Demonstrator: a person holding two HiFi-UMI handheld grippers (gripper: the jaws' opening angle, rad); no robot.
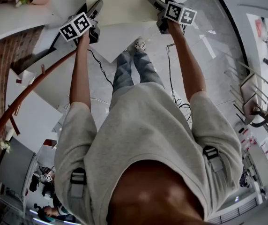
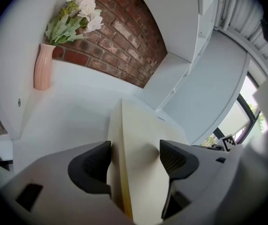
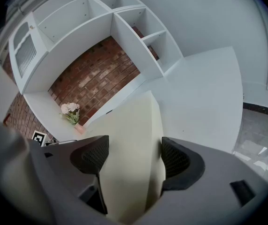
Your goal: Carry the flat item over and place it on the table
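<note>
The board [image 1: 124, 3] hangs in the air ahead of the person, about level, spanning from one claw to the other. The left gripper [image 1: 96, 8] pinches the board's left edge and the right gripper [image 1: 155, 3] its right edge, each with jaws wide across its thickness. Neither hand is nearer. The head view cuts off the board's far end, so its long axis is unclear. The table [image 3: 204, 93] lies beyond that far edge, so the coming move looks like forward and down.
</note>
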